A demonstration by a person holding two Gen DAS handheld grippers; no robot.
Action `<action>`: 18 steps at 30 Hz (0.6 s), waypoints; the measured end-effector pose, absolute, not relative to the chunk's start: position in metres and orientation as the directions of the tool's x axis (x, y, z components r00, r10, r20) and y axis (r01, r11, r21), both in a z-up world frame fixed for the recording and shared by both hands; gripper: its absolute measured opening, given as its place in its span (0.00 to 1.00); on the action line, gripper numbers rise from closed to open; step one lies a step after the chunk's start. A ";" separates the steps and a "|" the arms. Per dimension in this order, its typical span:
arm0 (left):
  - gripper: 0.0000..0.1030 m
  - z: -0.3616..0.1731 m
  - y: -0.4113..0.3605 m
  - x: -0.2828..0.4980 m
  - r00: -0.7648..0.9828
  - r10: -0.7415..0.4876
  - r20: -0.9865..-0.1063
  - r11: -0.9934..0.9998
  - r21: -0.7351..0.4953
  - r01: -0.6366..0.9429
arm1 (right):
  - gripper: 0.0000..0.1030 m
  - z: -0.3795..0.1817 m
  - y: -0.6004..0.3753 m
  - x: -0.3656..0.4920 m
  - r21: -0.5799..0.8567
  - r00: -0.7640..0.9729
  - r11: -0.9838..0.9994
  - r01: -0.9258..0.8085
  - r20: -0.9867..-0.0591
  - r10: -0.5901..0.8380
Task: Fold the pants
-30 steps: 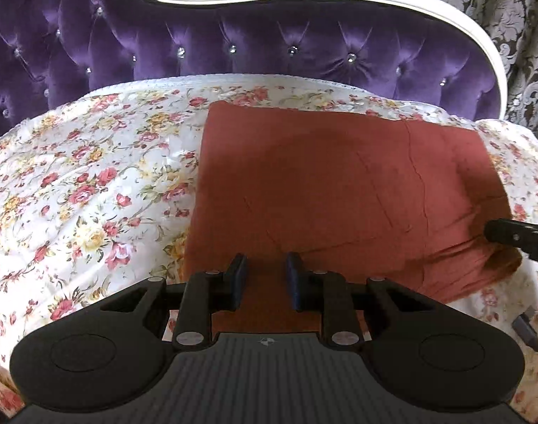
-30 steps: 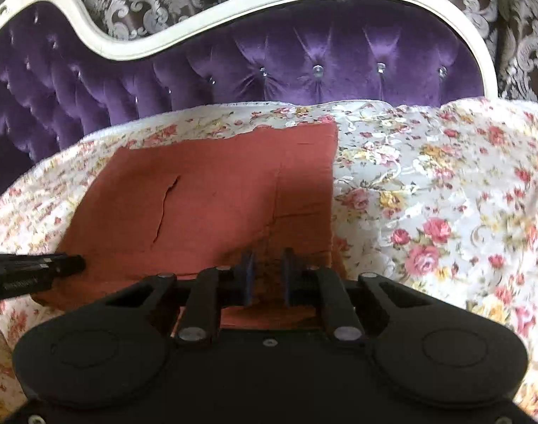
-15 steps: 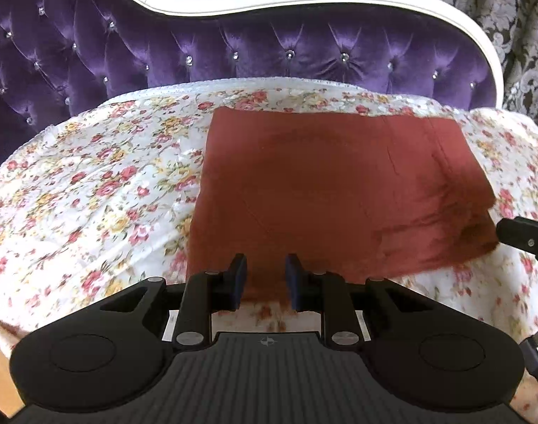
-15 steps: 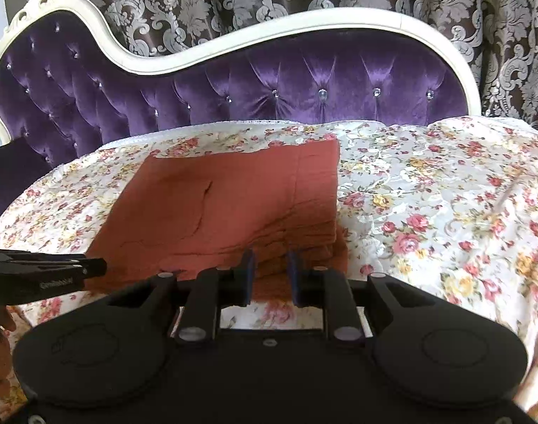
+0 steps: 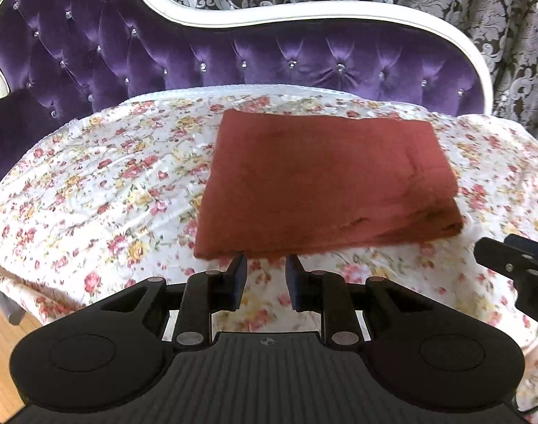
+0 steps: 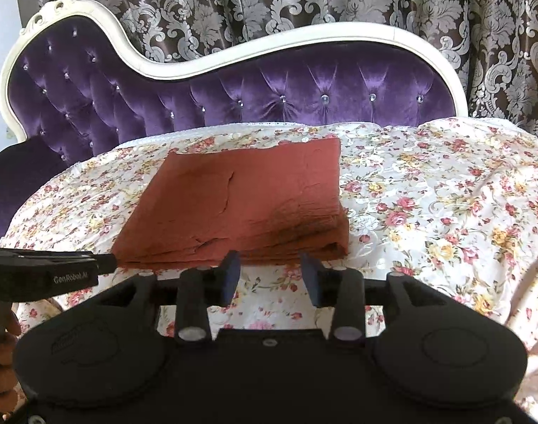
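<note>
Pants (image 5: 325, 183) lie folded on the floral cover (image 5: 103, 190) — left gripper (image 5: 265, 277) parted, empty; right gripper (image 6: 270, 277) just opening, nothing between.

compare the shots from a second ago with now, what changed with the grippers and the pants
Both grippers have pulled back off the folded rust-red pants. The left gripper and the right gripper had the near edge between their jaws; now only the floral bedcover shows there. The right jaws have just been opening; the left gap looks unchanged. The pants stayed folded flat before the purple tufted headboard.
</note>
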State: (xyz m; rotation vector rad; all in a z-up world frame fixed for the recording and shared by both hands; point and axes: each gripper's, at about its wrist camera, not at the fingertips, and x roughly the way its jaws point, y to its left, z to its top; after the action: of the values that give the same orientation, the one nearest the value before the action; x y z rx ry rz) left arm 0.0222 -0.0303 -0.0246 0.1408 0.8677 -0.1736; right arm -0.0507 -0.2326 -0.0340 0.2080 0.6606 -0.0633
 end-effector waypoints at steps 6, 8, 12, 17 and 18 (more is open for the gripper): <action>0.23 -0.023 -0.032 0.003 0.661 -0.054 -0.748 0.975 0.104 0.198 | 0.52 -0.032 -0.220 -0.057 0.101 0.768 0.982 0.159 -0.638 -0.058; 0.23 -0.023 -0.031 0.000 0.657 -0.047 -0.752 0.976 0.106 0.191 | 0.52 -0.033 -0.218 -0.059 0.100 0.762 0.982 0.160 -0.646 -0.058; 0.23 -0.024 -0.028 -0.006 0.656 -0.040 -0.754 0.973 0.119 0.197 | 0.52 -0.036 -0.213 -0.064 0.100 0.759 0.983 0.155 -0.648 -0.054; 0.23 -0.024 -0.021 -0.009 0.632 -0.076 -0.771 0.979 0.062 0.192 | 0.52 -0.036 -0.206 -0.068 0.090 0.757 0.985 0.150 -0.651 -0.056; 0.23 -0.024 -0.020 -0.009 0.630 -0.076 -0.773 0.981 0.055 0.186 | 0.52 -0.036 -0.205 -0.068 0.094 0.756 0.984 0.148 -0.652 -0.051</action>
State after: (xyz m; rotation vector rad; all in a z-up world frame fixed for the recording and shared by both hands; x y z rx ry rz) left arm -0.0093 -0.0197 -0.0237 0.1340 0.8771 -0.1506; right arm -0.0683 -0.2052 -0.0364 0.1432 0.7053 -0.1091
